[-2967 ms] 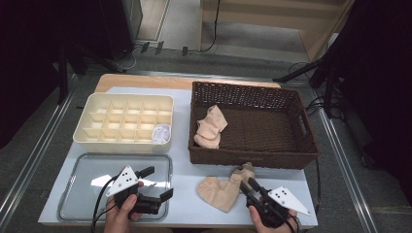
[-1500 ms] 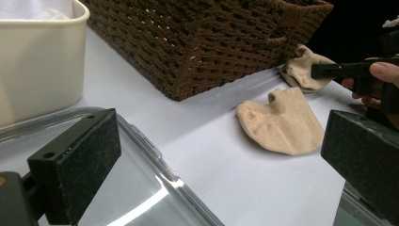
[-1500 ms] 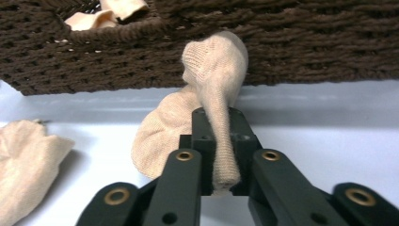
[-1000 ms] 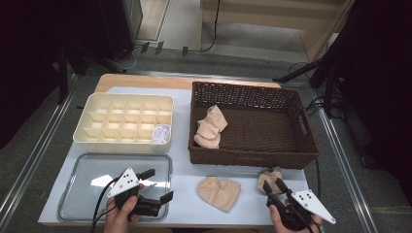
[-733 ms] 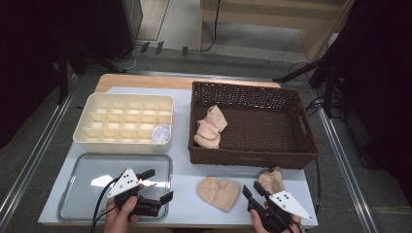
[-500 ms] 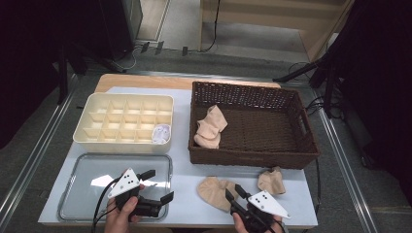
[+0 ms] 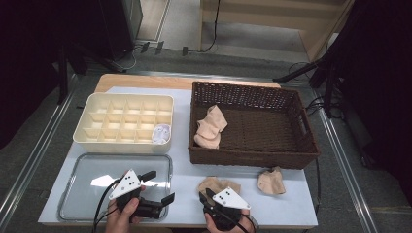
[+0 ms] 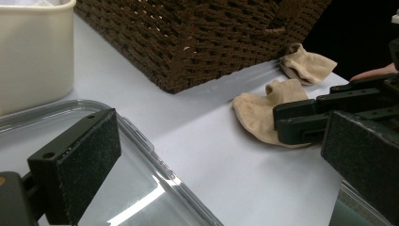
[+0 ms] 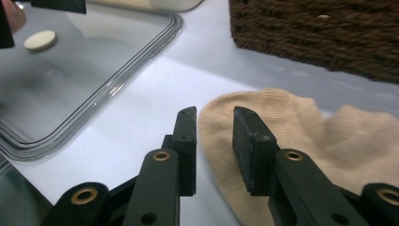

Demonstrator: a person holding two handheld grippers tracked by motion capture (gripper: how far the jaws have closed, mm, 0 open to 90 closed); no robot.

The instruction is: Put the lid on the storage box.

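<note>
The right tool sits low at the near edge of the flat beige knit sock that lies on the white table just in front of the brown wicker basket. Its jaws have just been closing and now stand narrow, astride the sock's rim without yet pinching it.

My worry is a poor bite: with so little cloth between the pads, they may close on a single layer or on nothing, and the sock would slip free or trail on lifting. Pressing down too hard could also scrape the pads on the table (the sock is thin). A second crumpled beige sock lies to the right in front of the basket, well clear, and a third lies inside the basket.

The left tool hovers with jaws wide and empty over the clear plastic tray, left of the basket's front.

Compared with a second ago, the right tool has crossed from the crumpled sock, which it has left on the table, to the flat one; the left tool has not shifted.
</note>
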